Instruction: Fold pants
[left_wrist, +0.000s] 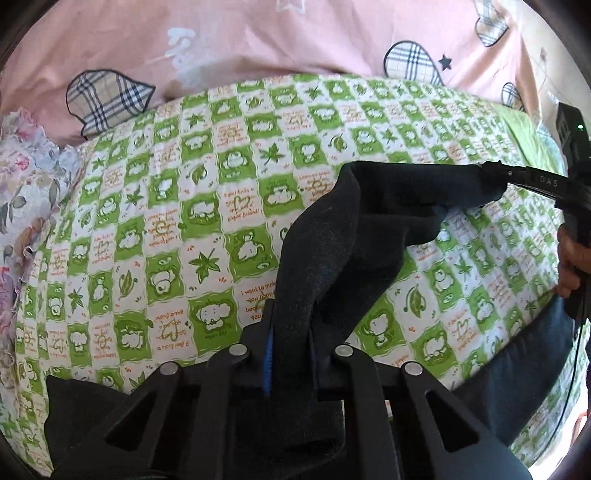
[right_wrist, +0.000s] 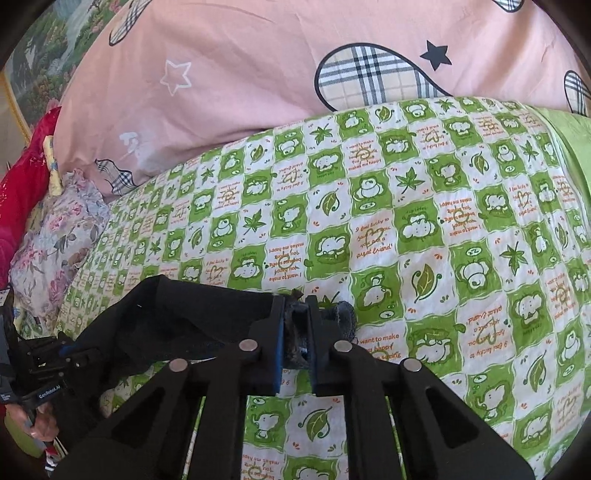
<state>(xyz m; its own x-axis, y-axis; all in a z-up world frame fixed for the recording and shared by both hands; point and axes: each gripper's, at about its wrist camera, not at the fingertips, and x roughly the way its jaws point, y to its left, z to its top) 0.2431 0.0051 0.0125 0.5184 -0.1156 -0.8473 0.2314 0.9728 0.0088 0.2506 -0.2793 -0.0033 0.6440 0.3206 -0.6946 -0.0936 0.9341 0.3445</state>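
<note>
pants (left_wrist: 314, 236): soft, floppy, light; I'm holding the edge
left gripper (left_wrist: 290, 354): clamped on pants, 6 o'clock
right gripper (right_wrist: 295, 332): clamped on pants too

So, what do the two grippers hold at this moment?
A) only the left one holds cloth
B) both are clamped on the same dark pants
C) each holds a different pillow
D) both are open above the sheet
B: the left gripper and the right gripper each pinch the dark pants, which hang between them above the green checked sheet.

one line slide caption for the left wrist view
Both grippers clamp the dark pants above the green checked bedsheet.
</note>
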